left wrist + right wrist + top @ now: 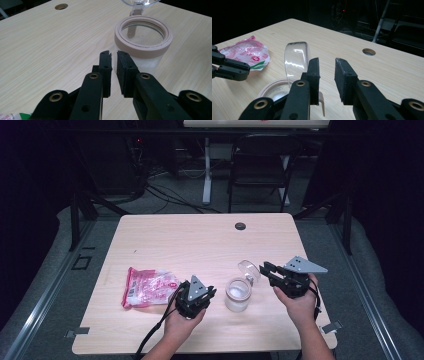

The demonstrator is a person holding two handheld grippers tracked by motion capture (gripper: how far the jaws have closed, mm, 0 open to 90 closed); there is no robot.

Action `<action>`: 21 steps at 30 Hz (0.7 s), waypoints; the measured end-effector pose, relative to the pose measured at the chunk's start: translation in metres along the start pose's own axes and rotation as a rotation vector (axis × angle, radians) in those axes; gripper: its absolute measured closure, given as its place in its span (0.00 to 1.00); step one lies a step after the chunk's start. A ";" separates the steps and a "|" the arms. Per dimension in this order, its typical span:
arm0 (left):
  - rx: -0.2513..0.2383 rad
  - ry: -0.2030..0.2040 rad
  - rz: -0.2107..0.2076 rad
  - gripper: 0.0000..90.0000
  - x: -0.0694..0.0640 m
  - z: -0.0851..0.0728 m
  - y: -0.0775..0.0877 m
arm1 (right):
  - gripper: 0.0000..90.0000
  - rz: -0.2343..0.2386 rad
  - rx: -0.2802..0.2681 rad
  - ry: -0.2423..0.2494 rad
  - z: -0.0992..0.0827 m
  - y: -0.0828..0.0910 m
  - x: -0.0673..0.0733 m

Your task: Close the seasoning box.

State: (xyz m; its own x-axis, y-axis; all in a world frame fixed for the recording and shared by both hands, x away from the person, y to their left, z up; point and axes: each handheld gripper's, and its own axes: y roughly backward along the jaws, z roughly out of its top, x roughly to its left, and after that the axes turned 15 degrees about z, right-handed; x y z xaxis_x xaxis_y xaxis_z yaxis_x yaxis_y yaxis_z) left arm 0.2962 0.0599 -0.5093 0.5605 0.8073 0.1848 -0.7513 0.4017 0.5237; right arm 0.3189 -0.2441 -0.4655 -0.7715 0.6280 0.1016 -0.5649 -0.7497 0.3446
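A clear glass jar (237, 294) with a pinkish rim (143, 51) stands near the table's front middle. Its clear hinged lid (248, 269) is tipped up and back. My left gripper (212, 292) is just left of the jar and points at it. Its jaws (114, 53) are nearly together with nothing between them. My right gripper (264, 269) hovers to the right of the lid. Its jaws (327, 61) stand apart and empty, with the lid (295, 60) just to their left. A red-and-white plastic packet (148, 287) lies flat to the left of my left hand.
The wooden table (200, 240) has a round cable hole (240, 226) near its far edge. Behind the table are a dark folding chair (260, 165), a white desk leg (206, 170) and cables on the floor. Grey floor surrounds the table.
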 end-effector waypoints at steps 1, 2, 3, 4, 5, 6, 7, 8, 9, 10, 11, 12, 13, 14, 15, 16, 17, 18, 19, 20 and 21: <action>0.001 -0.001 0.001 0.91 0.000 0.000 0.000 | 0.82 0.002 -0.001 0.000 0.000 -0.001 0.000; 0.001 -0.002 0.001 0.91 0.000 0.000 0.000 | 0.82 0.003 0.004 0.001 0.000 -0.001 0.000; 0.001 -0.004 0.001 0.91 0.000 0.000 0.001 | 0.82 0.005 0.006 0.000 0.000 -0.001 0.000; 0.002 -0.005 0.001 0.91 0.000 0.000 0.001 | 0.82 0.005 0.009 0.001 -0.001 -0.001 0.000; 0.002 -0.006 0.003 0.91 0.001 0.000 0.001 | 0.82 0.007 0.004 -0.002 -0.001 -0.002 0.001; 0.000 -0.006 0.006 0.91 0.001 0.000 0.001 | 0.81 0.012 0.006 -0.001 -0.001 -0.003 0.001; 0.002 -0.006 0.008 0.90 0.002 0.000 0.002 | 0.81 0.016 0.010 -0.001 -0.001 -0.003 0.001; 0.003 -0.010 0.010 0.90 0.002 0.000 0.002 | 0.81 0.019 0.013 -0.001 -0.002 -0.005 0.002; 0.002 -0.015 0.015 0.90 0.003 -0.001 0.002 | 0.81 0.025 0.017 0.001 -0.002 -0.005 0.002; 0.005 -0.015 0.018 0.90 0.003 -0.001 0.003 | 0.81 0.028 0.017 0.006 -0.003 -0.007 0.003; 0.005 -0.016 0.018 0.90 0.004 -0.002 0.003 | 0.81 0.032 0.026 0.009 -0.003 -0.008 0.004; 0.005 -0.015 0.022 0.90 0.005 -0.002 0.003 | 0.81 0.037 0.025 0.007 -0.004 -0.009 0.004; 0.009 -0.010 0.023 0.90 0.007 -0.004 0.004 | 0.81 0.040 0.033 0.008 -0.004 -0.010 0.004; 0.009 -0.008 0.028 0.89 0.008 -0.005 0.004 | 0.81 0.042 0.038 0.009 -0.005 -0.012 0.005; 0.013 -0.010 0.027 0.89 0.009 -0.005 0.004 | 0.81 0.045 0.041 0.007 -0.006 -0.013 0.006; 0.014 -0.004 0.029 0.89 0.009 -0.007 0.004 | 0.80 0.050 0.045 0.009 -0.006 -0.014 0.006; 0.016 -0.004 0.030 0.89 0.011 -0.008 0.004 | 0.80 0.051 0.048 0.010 -0.007 -0.015 0.007; 0.019 -0.004 0.033 0.89 0.012 -0.009 0.004 | 0.80 0.057 0.052 0.010 -0.007 -0.016 0.007; 0.022 -0.001 0.034 0.88 0.013 -0.009 0.004 | 0.79 0.062 0.051 0.008 -0.007 -0.017 0.007; 0.018 0.001 0.038 0.88 0.014 -0.010 0.004 | 0.79 0.066 0.053 0.009 -0.008 -0.018 0.008; 0.022 0.000 0.039 0.87 0.015 -0.011 0.005 | 0.78 0.072 0.057 0.012 -0.008 -0.018 0.008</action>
State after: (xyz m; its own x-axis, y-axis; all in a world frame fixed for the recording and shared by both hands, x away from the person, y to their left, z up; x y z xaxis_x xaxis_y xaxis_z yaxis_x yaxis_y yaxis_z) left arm 0.2972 0.0785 -0.5126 0.5310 0.8220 0.2056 -0.7648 0.3606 0.5338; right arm 0.3208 -0.2270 -0.4783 -0.8129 0.5706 0.1169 -0.4911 -0.7794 0.3890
